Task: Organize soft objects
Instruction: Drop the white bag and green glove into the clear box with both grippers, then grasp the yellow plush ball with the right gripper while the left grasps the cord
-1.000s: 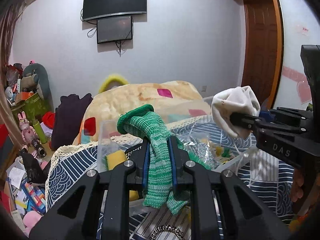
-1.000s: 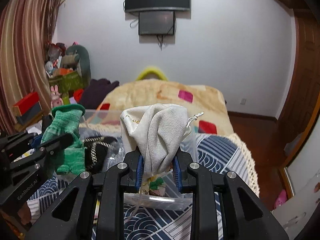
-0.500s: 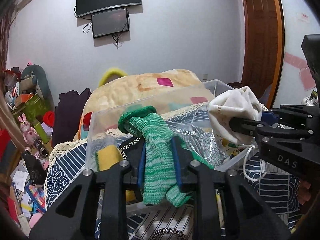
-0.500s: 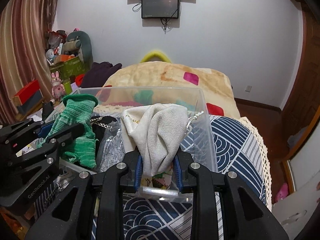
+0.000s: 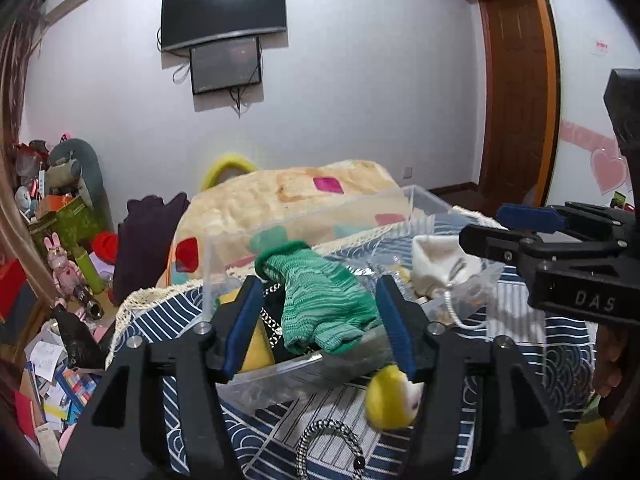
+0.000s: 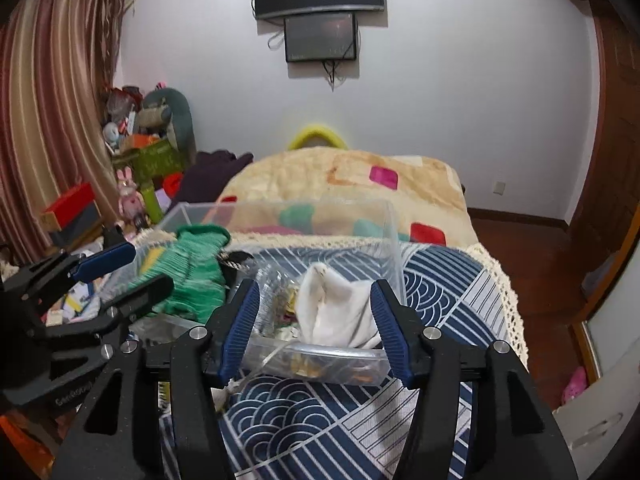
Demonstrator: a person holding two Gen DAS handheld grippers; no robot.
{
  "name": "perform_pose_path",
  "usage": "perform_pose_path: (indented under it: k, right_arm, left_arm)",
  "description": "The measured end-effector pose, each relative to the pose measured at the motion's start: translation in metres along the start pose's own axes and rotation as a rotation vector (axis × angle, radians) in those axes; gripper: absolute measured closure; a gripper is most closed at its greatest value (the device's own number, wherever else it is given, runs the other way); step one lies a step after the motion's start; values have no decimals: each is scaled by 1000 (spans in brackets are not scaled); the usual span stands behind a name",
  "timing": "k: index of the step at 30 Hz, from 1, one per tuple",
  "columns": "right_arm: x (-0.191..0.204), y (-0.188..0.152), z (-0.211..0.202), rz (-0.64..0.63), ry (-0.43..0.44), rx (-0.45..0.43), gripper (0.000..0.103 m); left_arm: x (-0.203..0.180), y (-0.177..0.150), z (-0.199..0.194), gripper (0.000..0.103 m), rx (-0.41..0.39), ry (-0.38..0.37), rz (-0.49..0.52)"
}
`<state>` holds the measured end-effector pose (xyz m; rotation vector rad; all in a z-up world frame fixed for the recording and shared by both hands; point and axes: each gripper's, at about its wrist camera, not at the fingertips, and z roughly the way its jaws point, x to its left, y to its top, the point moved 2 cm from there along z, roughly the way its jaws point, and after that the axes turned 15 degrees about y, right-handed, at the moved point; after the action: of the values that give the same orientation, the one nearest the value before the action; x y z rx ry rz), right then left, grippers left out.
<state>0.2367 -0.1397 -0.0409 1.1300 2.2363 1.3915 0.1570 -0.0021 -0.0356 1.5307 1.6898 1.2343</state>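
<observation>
Both grippers are spread wide, nothing held. Landmark is the clear plastic bin (image 5: 424, 200) on the bed's navy patterned cover (image 6: 436, 280). Left gripper (image 5: 320, 320) sits at the bin's near wall, jaws parted; the green knit glove (image 5: 324, 296) lies inside the bin between them, draped over the near edge, apparently touching neither pad. Right gripper (image 6: 316, 320) is at the bin's near right corner, jaws likewise apart; the white cloth pouch (image 6: 336, 304) sits slumped inside the bin at that end, its drawstring trailing over the near wall. From the left wrist view the pouch (image 5: 444, 260) is to the right of the glove, with crinkled clear plastic between them. A yellow sponge-like item (image 5: 256, 344) and a metal chain (image 5: 272, 320) are in the bin left of the glove. A yellow-and-white plush (image 5: 392, 400) lies on the cover just outside the bin's near wall. Behind the bin: a beige blanket (image 6: 344, 176).
</observation>
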Motion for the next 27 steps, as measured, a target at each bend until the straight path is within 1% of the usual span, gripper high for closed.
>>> perform_pose_path:
  k: [3, 7, 9, 14, 19, 27]
  right_arm:
    - [7, 4, -13, -20, 6, -33, 48]
    - [17, 6, -29, -42, 21, -78, 39]
    - [23, 5, -35, -57, 24, -93, 39]
    - [35, -1, -39, -86, 35, -101, 38]
    - [41, -15, -30, -88, 62, -76, 38]
    - [43, -46, 9, -49, 103, 36, 38]
  left_arm:
    - [5, 3, -16, 36, -23, -11, -17]
    - [17, 5, -28, 32, -20, -36, -59]
    - [24, 2, -33, 31, -13, -43, -76]
    - [34, -9, -40, 31, 13, -51, -85]
    - [38, -35, -36, 31, 79, -55, -63]
    - [34, -86, -16, 31, 228, -83, -35]
